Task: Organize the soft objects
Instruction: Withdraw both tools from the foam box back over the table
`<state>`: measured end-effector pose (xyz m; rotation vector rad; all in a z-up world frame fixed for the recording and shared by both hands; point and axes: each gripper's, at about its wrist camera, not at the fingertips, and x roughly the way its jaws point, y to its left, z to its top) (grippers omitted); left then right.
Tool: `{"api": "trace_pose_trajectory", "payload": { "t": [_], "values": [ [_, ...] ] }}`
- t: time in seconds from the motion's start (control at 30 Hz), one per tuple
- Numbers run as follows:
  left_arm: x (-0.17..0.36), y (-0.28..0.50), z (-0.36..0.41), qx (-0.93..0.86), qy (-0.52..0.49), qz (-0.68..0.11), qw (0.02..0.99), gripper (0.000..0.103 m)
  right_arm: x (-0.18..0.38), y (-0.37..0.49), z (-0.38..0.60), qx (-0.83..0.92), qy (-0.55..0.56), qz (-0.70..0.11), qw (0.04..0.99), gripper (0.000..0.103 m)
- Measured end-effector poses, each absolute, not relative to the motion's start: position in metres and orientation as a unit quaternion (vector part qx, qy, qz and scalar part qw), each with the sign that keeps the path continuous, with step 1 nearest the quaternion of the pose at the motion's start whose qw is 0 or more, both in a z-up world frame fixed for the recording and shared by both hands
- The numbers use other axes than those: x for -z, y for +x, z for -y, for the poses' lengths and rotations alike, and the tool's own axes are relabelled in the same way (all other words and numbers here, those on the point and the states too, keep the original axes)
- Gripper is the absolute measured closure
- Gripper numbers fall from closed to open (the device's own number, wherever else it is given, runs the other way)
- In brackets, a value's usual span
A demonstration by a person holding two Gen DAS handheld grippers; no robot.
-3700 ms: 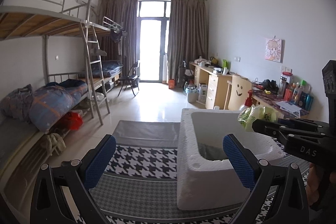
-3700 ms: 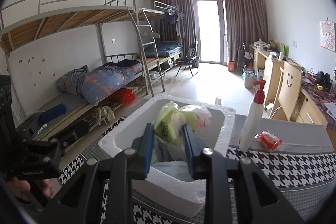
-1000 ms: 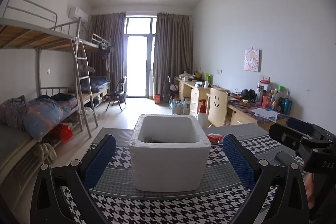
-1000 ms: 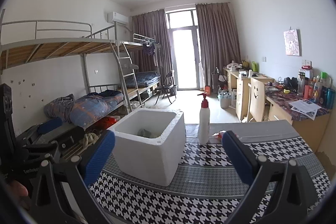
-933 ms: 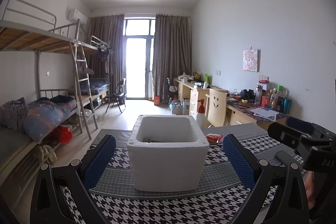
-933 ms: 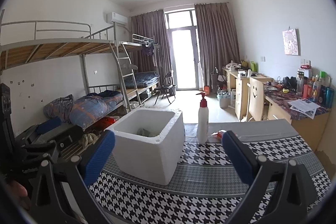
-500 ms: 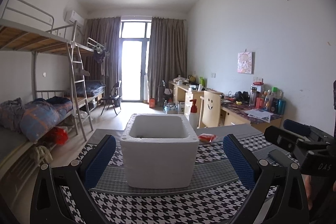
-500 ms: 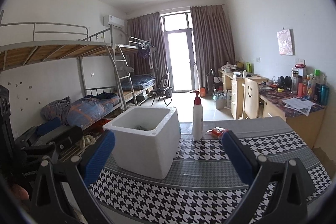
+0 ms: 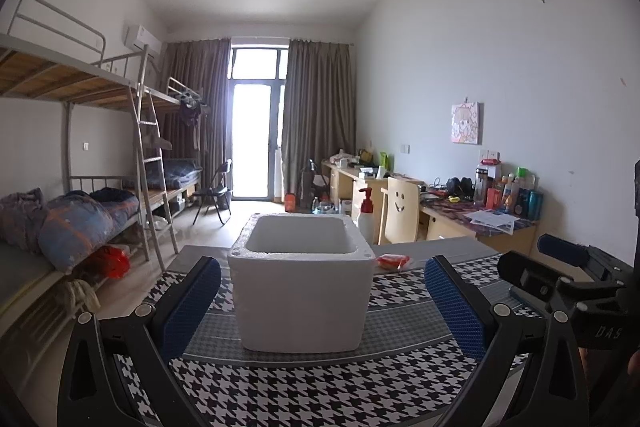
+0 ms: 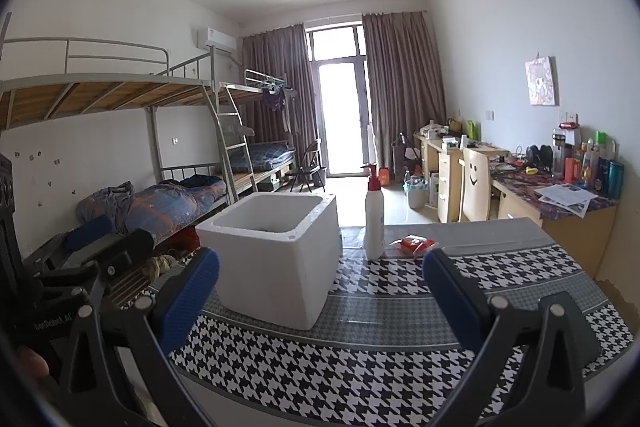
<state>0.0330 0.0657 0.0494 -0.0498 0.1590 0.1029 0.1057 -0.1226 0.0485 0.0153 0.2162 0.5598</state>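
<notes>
Left wrist view: low over checked table (image 9: 320,387), facing foam box (image 9: 302,303) head-on, near, window end of room beyond. Right wrist view: same height, set further right, box (image 10: 272,267) left of centre, pump bottle (image 10: 374,223) ahead. Both share box, bottle (image 9: 365,215), red packet (image 9: 394,261), bunk beds, desks. Each view catches other gripper at its edge.

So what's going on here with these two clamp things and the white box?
A person holds a two-finger gripper in each hand over a houndstooth-covered table. Both the left gripper and the right gripper are open and hold nothing. Ahead stands a white foam box, with a pump bottle and a small red packet beside it. What lies inside the box cannot be seen from here.
</notes>
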Motion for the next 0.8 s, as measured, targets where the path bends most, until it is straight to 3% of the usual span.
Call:
{"api": "trace_pose_trajectory", "payload": {
  "t": [0.8],
  "values": [
    [-0.035,0.024,-0.056,-0.045,-0.009,-0.071,0.996,0.001,-0.034,0.103,0.127,-0.263,0.006,-0.120,0.957,0.000]
  ]
}}
